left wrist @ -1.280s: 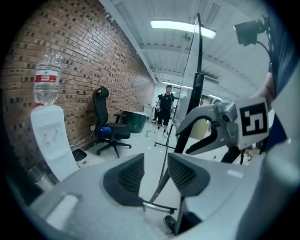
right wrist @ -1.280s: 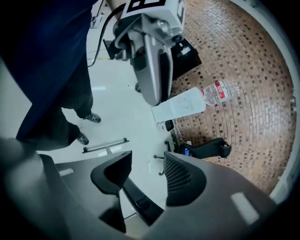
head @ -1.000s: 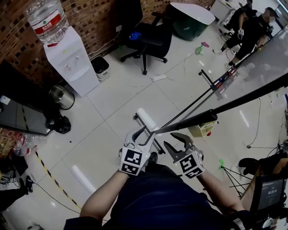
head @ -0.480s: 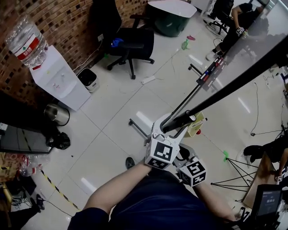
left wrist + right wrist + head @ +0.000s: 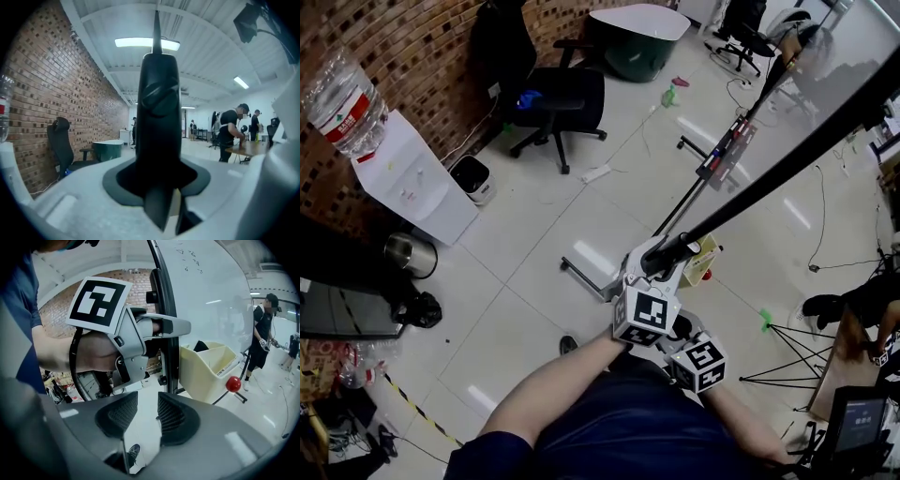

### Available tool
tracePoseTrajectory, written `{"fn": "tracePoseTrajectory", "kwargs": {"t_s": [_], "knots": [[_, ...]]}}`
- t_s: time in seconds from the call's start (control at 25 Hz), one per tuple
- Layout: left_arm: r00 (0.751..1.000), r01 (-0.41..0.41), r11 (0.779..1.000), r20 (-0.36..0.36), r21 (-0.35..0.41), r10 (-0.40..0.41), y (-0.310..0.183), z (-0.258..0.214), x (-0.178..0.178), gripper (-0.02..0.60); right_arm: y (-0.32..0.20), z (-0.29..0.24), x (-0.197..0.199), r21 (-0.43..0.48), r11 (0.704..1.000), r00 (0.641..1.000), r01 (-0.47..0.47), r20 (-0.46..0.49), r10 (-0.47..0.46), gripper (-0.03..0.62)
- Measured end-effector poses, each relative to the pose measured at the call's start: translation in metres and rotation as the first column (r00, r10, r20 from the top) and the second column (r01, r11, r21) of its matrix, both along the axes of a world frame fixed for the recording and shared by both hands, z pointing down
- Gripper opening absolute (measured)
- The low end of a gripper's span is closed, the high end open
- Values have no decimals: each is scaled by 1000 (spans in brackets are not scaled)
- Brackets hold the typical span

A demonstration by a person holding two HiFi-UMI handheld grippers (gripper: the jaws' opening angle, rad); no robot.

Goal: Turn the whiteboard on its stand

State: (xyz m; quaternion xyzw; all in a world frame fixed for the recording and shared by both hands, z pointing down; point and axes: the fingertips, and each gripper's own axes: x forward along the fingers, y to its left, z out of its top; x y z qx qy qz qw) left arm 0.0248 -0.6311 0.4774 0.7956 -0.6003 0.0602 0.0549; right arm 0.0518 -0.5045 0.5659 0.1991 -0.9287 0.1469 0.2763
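The whiteboard's black frame edge [image 5: 769, 178] runs slantwise from the middle of the head view to its top right, with the pale board face [image 5: 853, 56] above it. My left gripper [image 5: 661, 256] is at the near end of that edge. Its jaws are closing, and the black bar [image 5: 159, 117] fills the gap between the pads. My right gripper [image 5: 686, 339] hangs lower and closer to me, off the board. Its jaws are also closing, but nothing is between its pads [image 5: 117, 416]. The right gripper view looks up at the left gripper's marker cube [image 5: 99, 301] and the board face [image 5: 211, 287].
The stand's foot bar [image 5: 581, 277] lies on the tiled floor, with a cream box [image 5: 701, 262] and a red knob [image 5: 233, 384] by the frame. A water dispenser [image 5: 412, 183], black office chair [image 5: 553, 98] and tripod [image 5: 787, 361] stand around. A person [image 5: 262, 338] stands beyond the board.
My left gripper has come up and round the frame's end and now covers it. The frame edge has swung steeper. The right gripper has dropped below the left one.
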Motion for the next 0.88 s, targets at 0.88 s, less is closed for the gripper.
{"fn": "tracePoseTrajectory", "kwargs": {"t_s": [0.88], "knots": [[999, -17, 1000, -29, 26, 18, 73, -3, -39, 166, 122, -4, 44, -9, 959, 948, -285, 147, 283, 112]]}}
